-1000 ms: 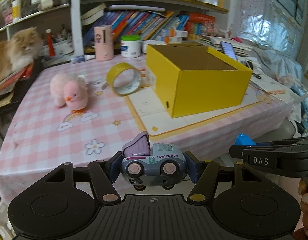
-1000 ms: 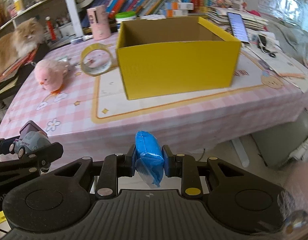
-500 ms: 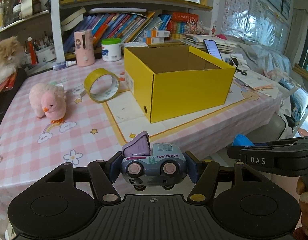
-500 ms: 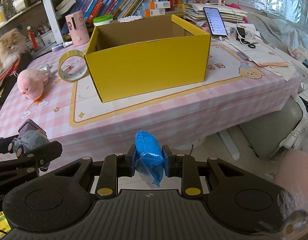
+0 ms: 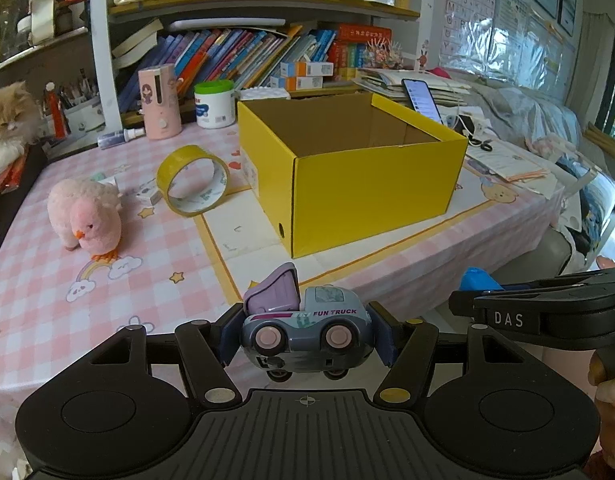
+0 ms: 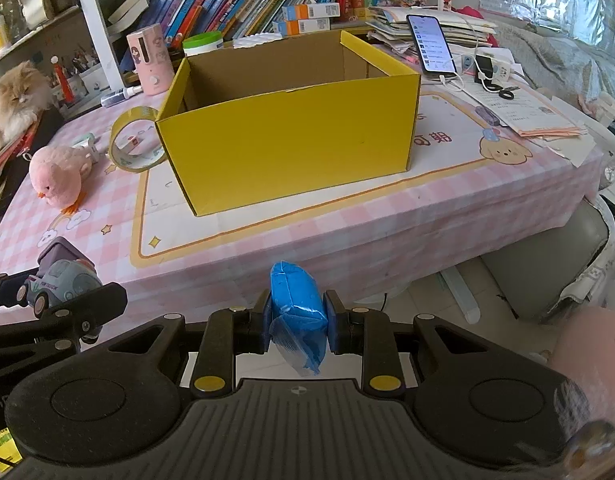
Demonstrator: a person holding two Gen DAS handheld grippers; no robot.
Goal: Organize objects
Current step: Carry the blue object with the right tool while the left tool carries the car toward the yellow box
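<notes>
My left gripper (image 5: 307, 336) is shut on a grey-blue toy truck (image 5: 305, 330) with a lilac tipper, held in the air off the table's front edge. The right gripper (image 6: 297, 316) is shut on a blue wrapped packet (image 6: 297, 306), also held off the front edge. An open yellow cardboard box (image 5: 371, 188) (image 6: 291, 148) stands on the pink checked table (image 5: 47, 280), beyond both grippers; its inside shows nothing. A pink plush chick (image 5: 85, 216) (image 6: 57, 178) and a roll of yellow tape (image 5: 193, 184) (image 6: 135, 146) lie left of the box.
A pink dispenser (image 5: 159, 100), a white jar with a green lid (image 5: 214, 103) and bookshelves stand at the back. A cat (image 5: 7, 120) sits at the far left. A phone (image 6: 431, 44), cables and papers lie right of the box. A grey seat (image 6: 547, 268) stands below the table's right end.
Both views have swung so the box, tape and chick sit further left in frame and the table's right end shows more. Both grips are unchanged.
</notes>
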